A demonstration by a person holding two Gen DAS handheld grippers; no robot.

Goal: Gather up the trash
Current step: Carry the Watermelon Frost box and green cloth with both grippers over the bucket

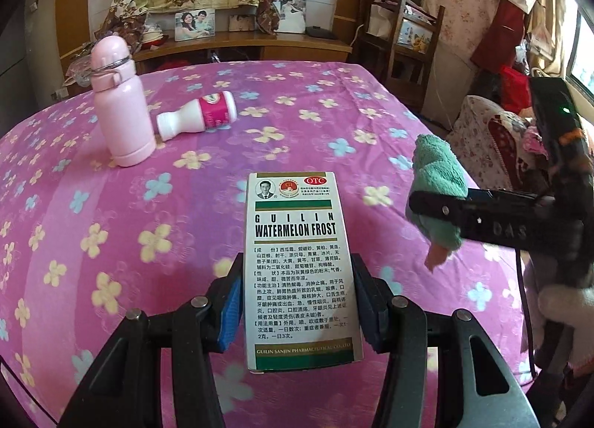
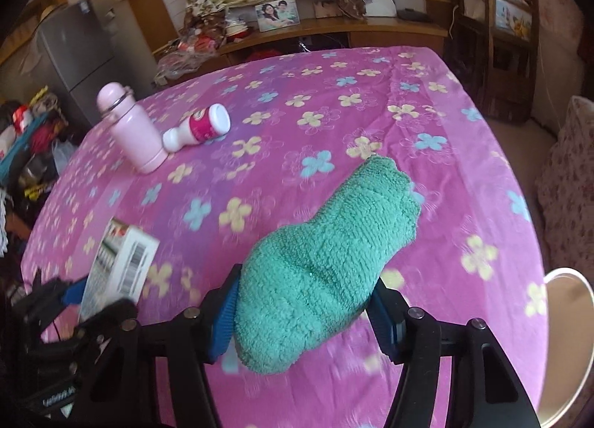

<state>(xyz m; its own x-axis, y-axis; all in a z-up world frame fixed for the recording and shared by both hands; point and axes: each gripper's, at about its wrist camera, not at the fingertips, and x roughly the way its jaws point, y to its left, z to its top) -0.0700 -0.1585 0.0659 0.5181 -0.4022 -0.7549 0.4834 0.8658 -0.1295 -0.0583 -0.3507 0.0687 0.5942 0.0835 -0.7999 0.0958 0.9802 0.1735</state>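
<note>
My left gripper [image 1: 299,298] is shut on a white and green medicine box [image 1: 297,272] labelled Watermelon Frost, held upright above the bed. In the right wrist view that box [image 2: 122,257] and the left gripper [image 2: 92,298] sit blurred at the lower left. My right gripper [image 2: 304,316] is shut on a fuzzy green sock [image 2: 334,242], which bulges forward between the blue pads. From the left wrist view the sock [image 1: 438,172] hangs in the right gripper [image 1: 438,209] at the right. A small white bottle with a pink label [image 1: 200,116] [image 2: 200,127] lies on its side on the bed.
A pink flask [image 1: 122,116] [image 2: 133,131] stands by the lying bottle on the pink flowered bedcover [image 1: 334,123]. A white round rim [image 2: 579,316] shows beside the bed at the lower right. A wooden shelf with photos [image 1: 241,38], a chair [image 1: 401,27] and a grey fridge [image 2: 74,56] surround the bed.
</note>
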